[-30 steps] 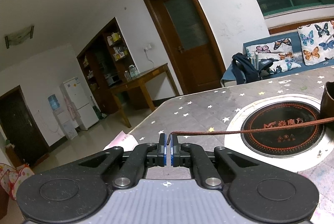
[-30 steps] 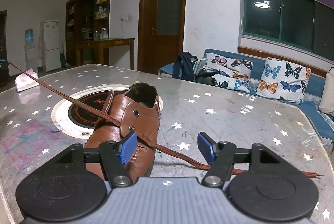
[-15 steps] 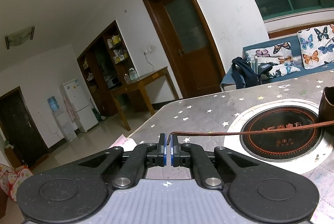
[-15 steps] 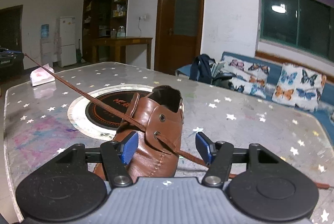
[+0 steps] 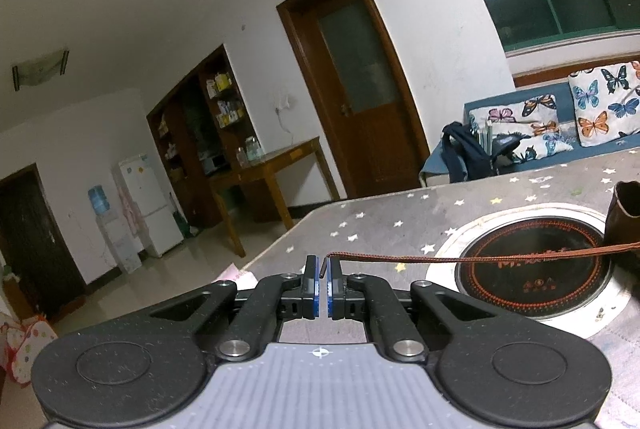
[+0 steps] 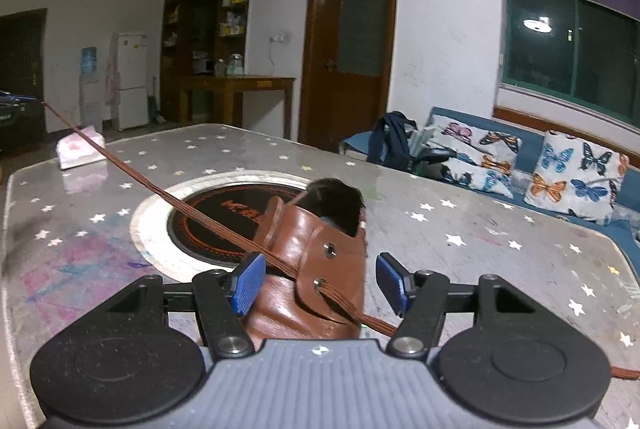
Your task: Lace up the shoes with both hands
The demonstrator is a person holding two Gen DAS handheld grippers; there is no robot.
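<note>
Between right gripper (image 6: 320, 283) jaws, wide apart: shoe (image 6: 316, 269), unclamped; left gripper (image 5: 322, 283) pinching lace (image 5: 460, 259).

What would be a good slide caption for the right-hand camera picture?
Open right gripper straddling a brown leather shoe as its lace runs taut across the starry table.

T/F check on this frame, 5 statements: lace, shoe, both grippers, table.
1. The left gripper is shut on the lace end. True.
2. The right gripper clamps the shoe. False: its fingers stand apart on either side of the shoe, not pressing it.
3. The lace runs taut from the left gripper to the shoe. True.
4. The lace passes through both eyelets seen on the near flap. False: only the lower eyelet; the upper one is empty.
5. The shoe lies on its side on the table. False: it stands upright, beside the round inset cooktop.
</note>
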